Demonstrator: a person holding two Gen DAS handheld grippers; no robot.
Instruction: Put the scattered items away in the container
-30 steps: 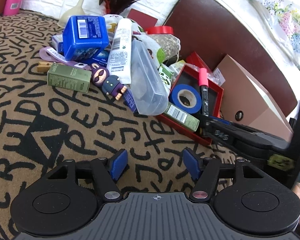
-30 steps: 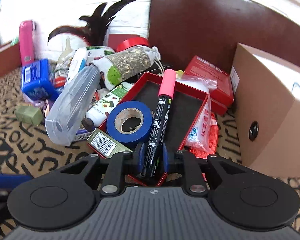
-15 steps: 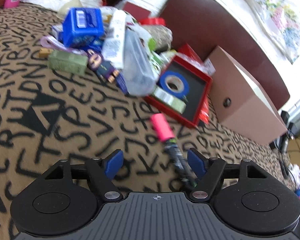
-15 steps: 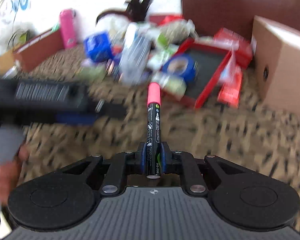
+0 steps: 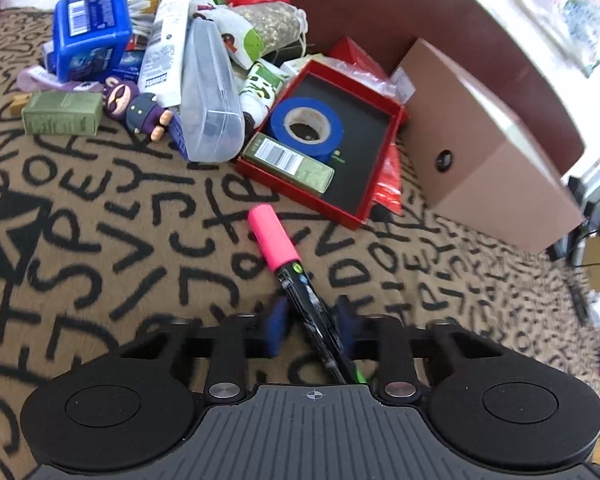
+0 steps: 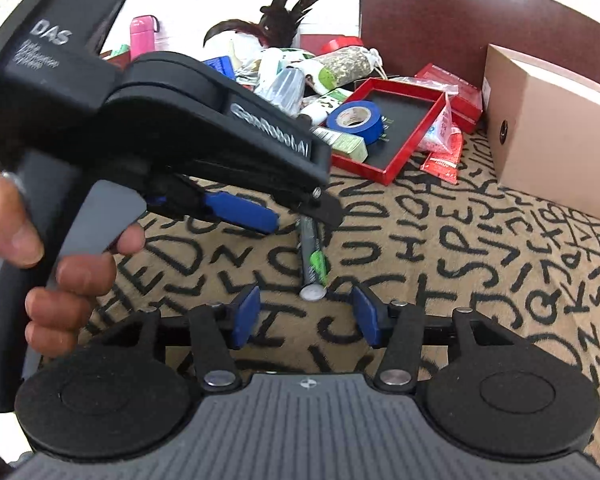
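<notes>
A black marker with a pink cap (image 5: pixel 284 258) sits between the pads of my left gripper (image 5: pixel 310 328), which is closing on its barrel; the pads are blurred. In the right wrist view the marker's tail end (image 6: pixel 313 270) sticks out below the left gripper body (image 6: pixel 204 132). My right gripper (image 6: pixel 306 316) is open and empty, just behind the marker's end. The red tray (image 5: pixel 380 168) holds a blue tape roll (image 5: pixel 306 128) and a green box (image 5: pixel 288 162).
A pile of items lies left of the tray: a blue box (image 5: pixel 88 32), a clear case (image 5: pixel 208 92), a purple figure (image 5: pixel 138 110), a green carton (image 5: pixel 62 114). A cardboard box (image 5: pixel 480 148) stands to the right. The lettered rug (image 5: pixel 100 220) covers the surface.
My right gripper lifted the marker out of the red tray, carried it back, then opened and let go. My left gripper's pads have closed in around the marker's barrel.
</notes>
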